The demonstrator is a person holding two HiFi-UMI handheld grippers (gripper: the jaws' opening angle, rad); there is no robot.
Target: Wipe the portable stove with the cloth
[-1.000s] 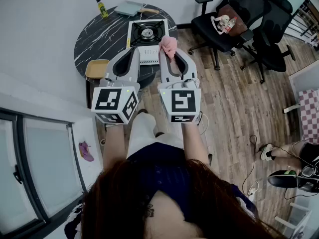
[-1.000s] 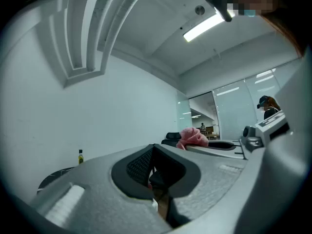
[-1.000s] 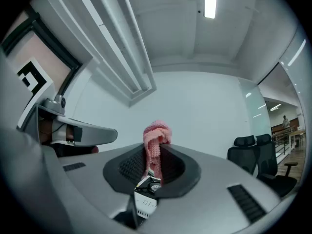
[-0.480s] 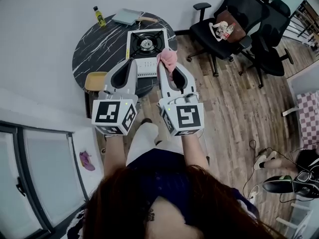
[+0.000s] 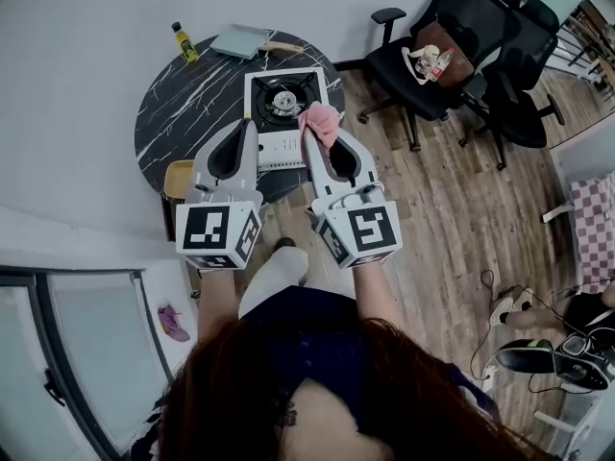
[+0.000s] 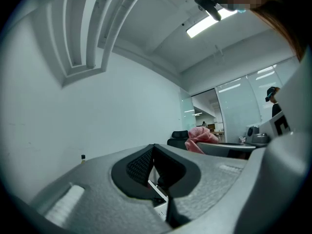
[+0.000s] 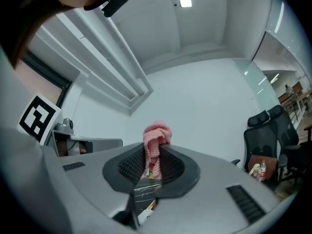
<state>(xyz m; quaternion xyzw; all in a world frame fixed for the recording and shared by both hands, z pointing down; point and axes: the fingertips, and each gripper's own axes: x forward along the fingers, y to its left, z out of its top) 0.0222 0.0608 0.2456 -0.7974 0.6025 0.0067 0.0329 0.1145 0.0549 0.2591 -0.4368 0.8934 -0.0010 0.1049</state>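
The right gripper [image 5: 323, 134] is pinching the pink cloth [image 5: 320, 118] between its jaws, while the left gripper [image 5: 249, 129], jaws together, is holding nothing. Beyond them the portable stove [image 5: 284, 92] is sitting on the round table [image 5: 183, 94]. Wiping is seemingly yet to start, and is calling for the cloth to be lowered onto the stove.

Counts:
- round black marble-patterned table [image 5: 183, 104]: one
- white square portable gas stove [image 5: 281, 150]: one
- pink knitted cloth [image 5: 320, 121]: one
- small yellow-green bottle, dark cap [image 5: 183, 42]: one
- flat grey pan, wooden handle [image 5: 240, 41]: one
- tan stool seat [image 5: 178, 176]: one
- black wheeled office chairs: two, near chair [image 5: 461, 0] and far chair [image 5: 524, 109]
- grey handheld grippers: two, left gripper [image 5: 252, 125] and right gripper [image 5: 324, 134]
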